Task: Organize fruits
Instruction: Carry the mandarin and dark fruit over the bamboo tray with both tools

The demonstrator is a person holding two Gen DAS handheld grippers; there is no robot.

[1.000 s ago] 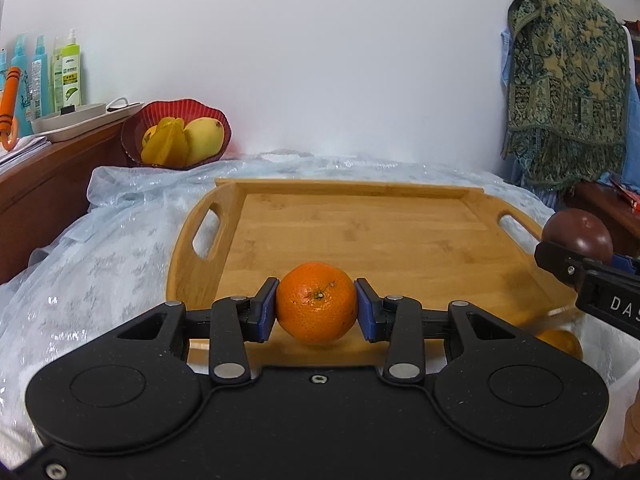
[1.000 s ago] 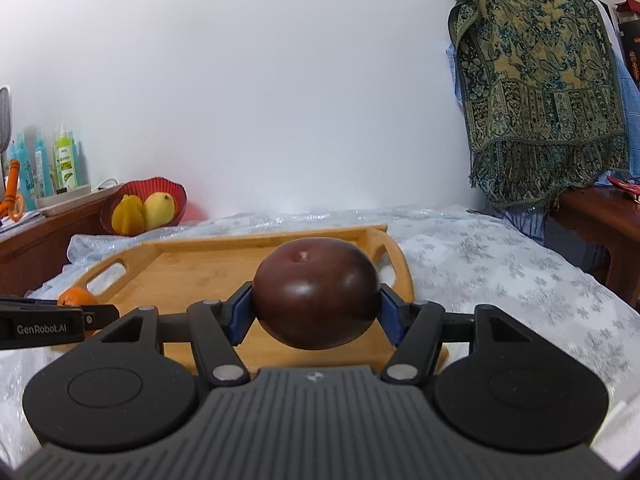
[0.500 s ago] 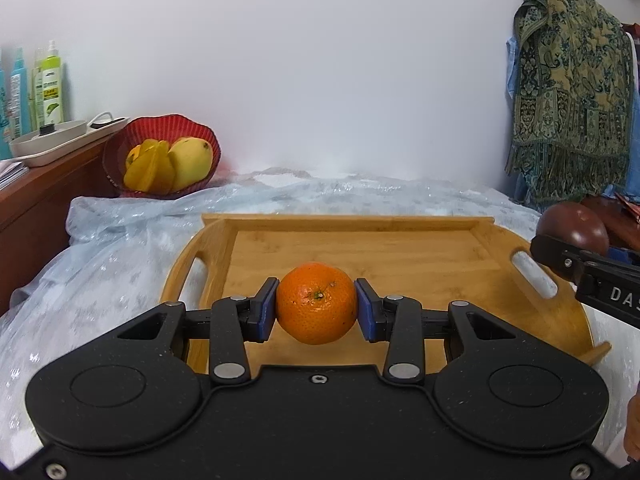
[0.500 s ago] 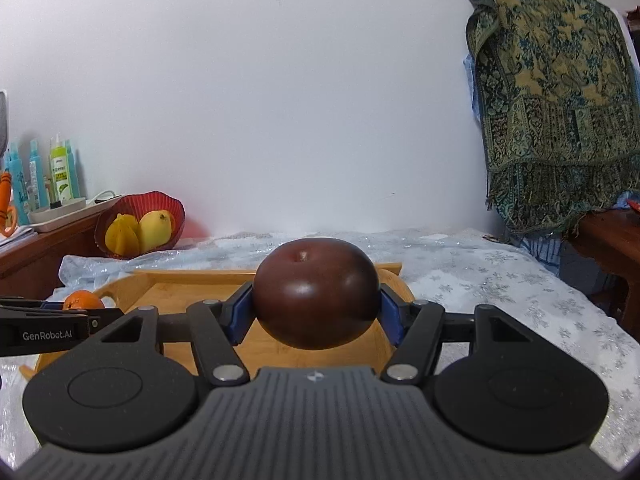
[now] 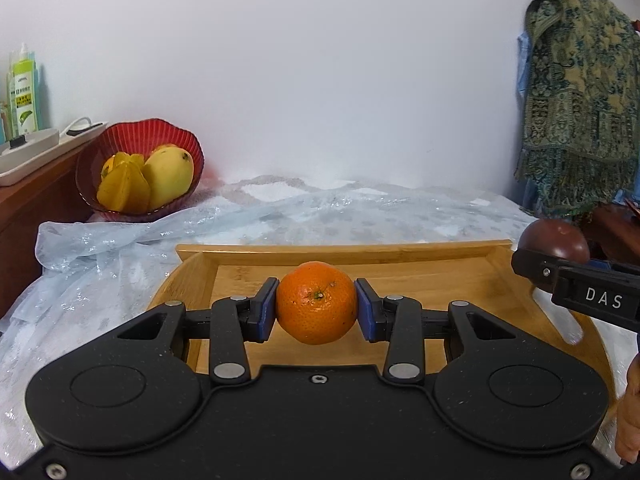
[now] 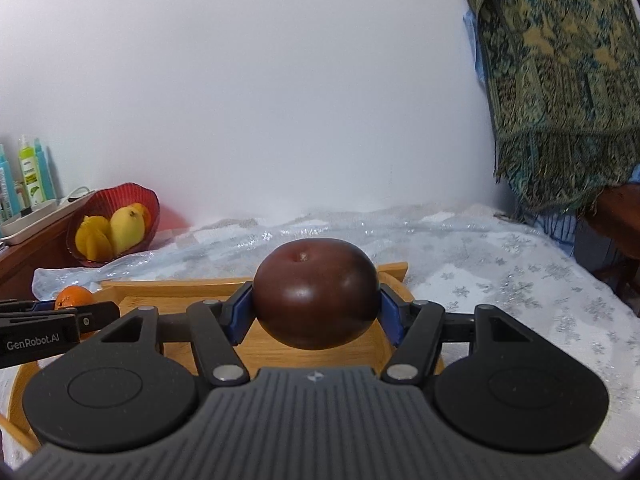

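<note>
Both pairs of jaws are being kept clamped on fruit: the left gripper [image 5: 316, 306] is pinching an orange [image 5: 316, 303] between its blue pads, and the right gripper [image 6: 316, 300] is squeezing a dark red fruit [image 6: 316, 294] the same way. Each fruit is being carried in the air above the wooden tray [image 5: 400, 254].

From the left wrist view, the orange's stem end is being shown face on, and the right gripper is being seen from the side at the right edge, with part of a hand [image 5: 630, 416] below it. From the right wrist view, the left gripper is being seen only as a black bar at the left edge, with the orange [image 6: 72, 296] peeking over it. The cloth-covered table's right side [image 6: 520, 300] is being shown only in this view.

The tray's far rim is being seen just beyond both fruits, with bare cloth lying between it and the wall. A red bowl [image 5: 120, 140] holding yellow fruit [image 5: 168, 176] is being seen at the far left, tilted against a wooden shelf [image 5: 36, 200] and well apart from the tray. A patterned cloth [image 6: 560, 80] is hanging at the far right.
</note>
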